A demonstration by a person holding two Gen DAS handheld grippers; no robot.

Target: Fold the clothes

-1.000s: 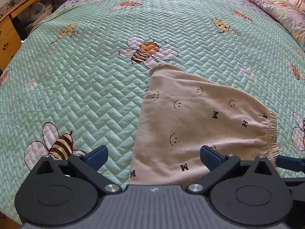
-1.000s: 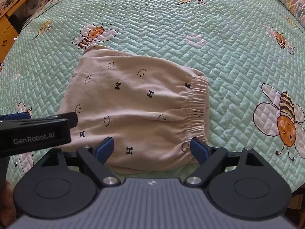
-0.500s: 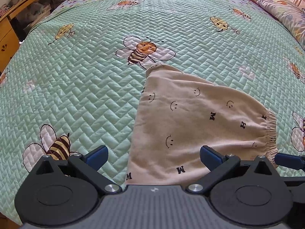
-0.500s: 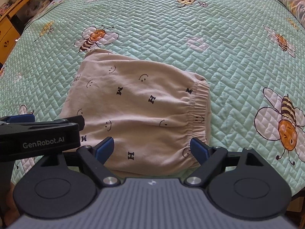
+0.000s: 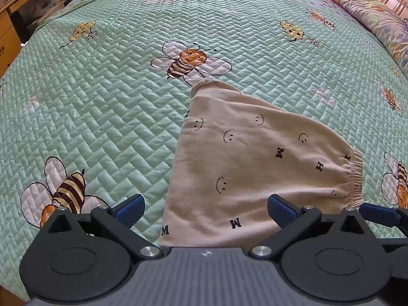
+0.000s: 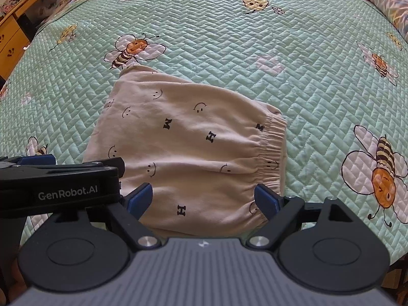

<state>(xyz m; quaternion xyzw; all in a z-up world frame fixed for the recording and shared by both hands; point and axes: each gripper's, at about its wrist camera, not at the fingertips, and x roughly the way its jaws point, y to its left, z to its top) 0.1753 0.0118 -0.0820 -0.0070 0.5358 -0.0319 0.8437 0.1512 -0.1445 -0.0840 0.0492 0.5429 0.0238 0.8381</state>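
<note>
1. One garment is on the work surface: beige trousers (image 6: 193,150) printed with smiley faces and letters, already folded into a compact wedge. They lie on the green quilted bedspread (image 5: 107,107) near its front edge, the gathered elastic waistband (image 6: 271,150) to the right and the narrow cuffed end (image 5: 206,83) pointing away, touching a printed bee.

2. Left gripper (image 5: 205,207): fingers spread wide, holding nothing. It sits low at the near left part of the garment; whether the blue pads touch the cloth cannot be told.

3. Right gripper (image 6: 204,199): likewise parted and empty, straddling the near edge of the trousers close to the waistband.

4. Handling assessment: the fabric looks like soft, light knit, limp and not fragile. It should drape and sag between two holds, and the stacked layers may slide apart if only the top one is caught.

5. Recommended hold: the near edge, one gripper at each end, pinching through all layers. The waistband is the thickest, firmest part and offers the surest purchase; the thin folded edge on the left needs a deeper bite.

6. Risk: snagging the quilt along with the cloth.
</note>
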